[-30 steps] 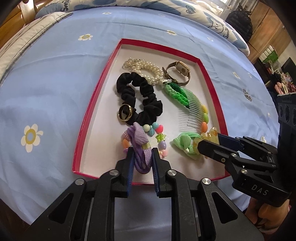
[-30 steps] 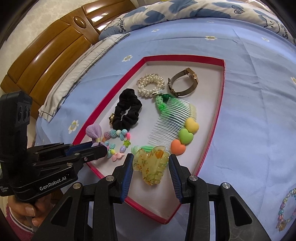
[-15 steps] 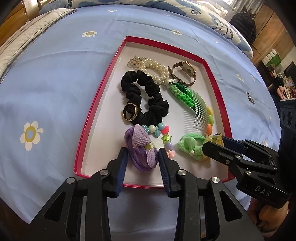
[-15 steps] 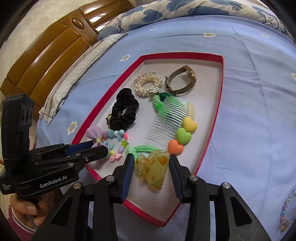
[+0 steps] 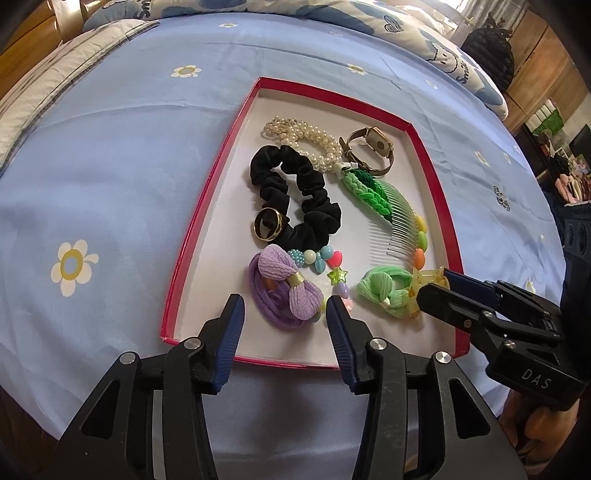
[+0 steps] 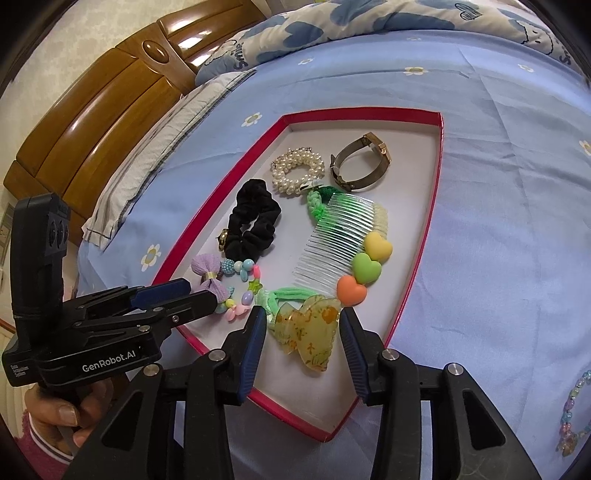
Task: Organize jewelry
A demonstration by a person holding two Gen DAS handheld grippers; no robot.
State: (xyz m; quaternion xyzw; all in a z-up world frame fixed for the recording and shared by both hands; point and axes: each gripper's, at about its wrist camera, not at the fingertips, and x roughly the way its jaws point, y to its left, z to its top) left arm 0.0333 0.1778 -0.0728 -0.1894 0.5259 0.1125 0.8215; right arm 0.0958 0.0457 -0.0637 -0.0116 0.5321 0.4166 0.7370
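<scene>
A red-rimmed tray (image 5: 218,173) (image 6: 432,206) on the blue bedspread holds the jewelry. In the left wrist view my left gripper (image 5: 284,310) is open, its jaws either side of a purple bow hair tie (image 5: 288,291) that lies in the tray's near end. In the right wrist view my right gripper (image 6: 303,325) is open around a yellow claw clip (image 6: 308,334) lying in the tray, not touching it. Also in the tray are a black scrunchie (image 5: 295,195), gold ring (image 5: 267,223), pearl bracelet (image 5: 306,142), watch (image 5: 373,147), green comb (image 5: 388,210), bead bracelet (image 5: 328,264) and green bow tie (image 5: 384,291).
A bead bracelet (image 6: 570,417) lies on the bedspread to the right of the tray. A pillow (image 6: 155,147) and wooden headboard (image 6: 92,99) are at the left. A patterned quilt (image 5: 406,26) lies along the far side.
My left gripper has opened and let go of the purple bow tie, which now lies in the tray. My right gripper has opened wider and drawn back a little from the claw clip.
</scene>
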